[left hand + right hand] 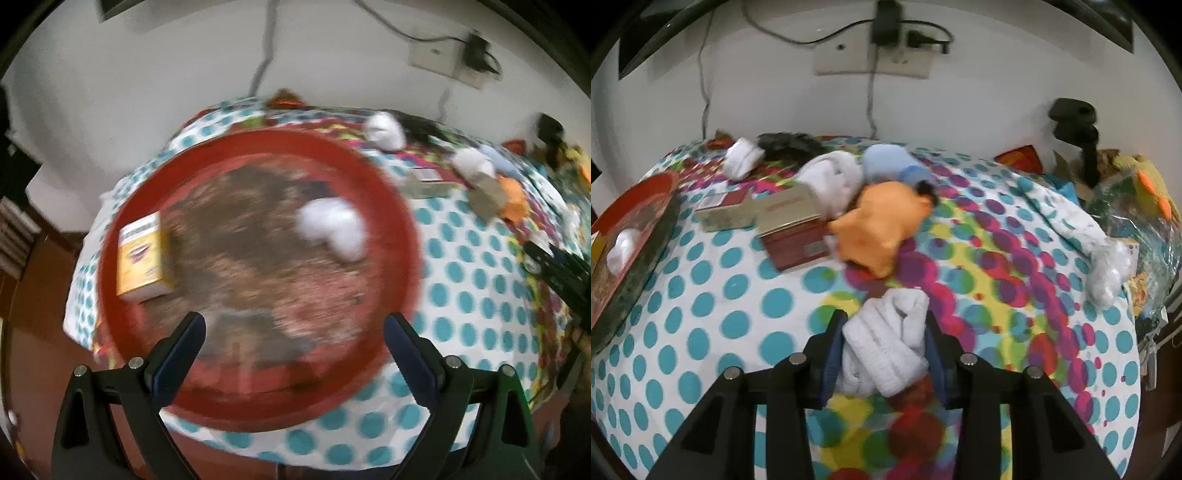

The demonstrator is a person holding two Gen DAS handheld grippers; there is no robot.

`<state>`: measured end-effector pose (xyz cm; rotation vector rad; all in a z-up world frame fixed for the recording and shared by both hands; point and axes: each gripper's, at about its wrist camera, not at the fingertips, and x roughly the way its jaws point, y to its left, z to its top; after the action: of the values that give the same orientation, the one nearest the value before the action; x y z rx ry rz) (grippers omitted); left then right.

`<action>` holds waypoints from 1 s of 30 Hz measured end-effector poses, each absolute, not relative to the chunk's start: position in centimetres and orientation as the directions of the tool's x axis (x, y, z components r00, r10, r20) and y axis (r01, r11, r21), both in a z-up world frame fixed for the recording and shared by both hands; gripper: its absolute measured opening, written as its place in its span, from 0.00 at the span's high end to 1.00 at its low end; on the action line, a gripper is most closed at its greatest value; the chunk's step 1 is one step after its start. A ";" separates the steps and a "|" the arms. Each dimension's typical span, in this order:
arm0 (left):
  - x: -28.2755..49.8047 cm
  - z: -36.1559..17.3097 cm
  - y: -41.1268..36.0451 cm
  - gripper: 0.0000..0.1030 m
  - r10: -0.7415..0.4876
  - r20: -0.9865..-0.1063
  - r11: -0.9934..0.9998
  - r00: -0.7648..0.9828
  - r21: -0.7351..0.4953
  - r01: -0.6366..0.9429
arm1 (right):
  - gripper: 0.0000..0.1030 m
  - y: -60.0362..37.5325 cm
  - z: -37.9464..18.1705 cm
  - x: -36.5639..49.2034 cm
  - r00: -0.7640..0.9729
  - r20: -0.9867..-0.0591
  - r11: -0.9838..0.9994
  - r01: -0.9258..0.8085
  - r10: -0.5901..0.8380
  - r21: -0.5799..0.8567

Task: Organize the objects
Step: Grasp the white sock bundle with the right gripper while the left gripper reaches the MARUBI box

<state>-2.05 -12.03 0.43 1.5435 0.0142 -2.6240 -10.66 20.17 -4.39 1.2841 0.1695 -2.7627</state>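
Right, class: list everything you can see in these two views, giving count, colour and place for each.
Tray: one, red, left side of the dotted bedsheet.
Yellow box: one, in the tray.
White bundle: one, in the tray.
Flat boxes: two, maroon and cream, beside the tray.
Rolled socks: three white, one blue, one orange, near the wall.
Wall socket: one, with a black charger.
Left hand-held gripper: black, open, over the tray.
Right hand-held gripper: black, shut on a white sock roll.

soft, even indoor light — left wrist view smeared with motion blur, both views fisheye-bent with dark corners.
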 end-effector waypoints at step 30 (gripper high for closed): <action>-19.6 -2.9 7.7 0.03 0.144 -0.924 -0.973 -0.355 -0.198 0.119 | 0.58 27.2 -5.5 -12.4 -0.647 -0.761 -0.996 0.085 -0.057 0.002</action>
<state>-19.59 7.73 -2.92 1.7922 0.3666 -2.5728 -12.38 27.15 -5.48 1.2826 0.0525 -2.7812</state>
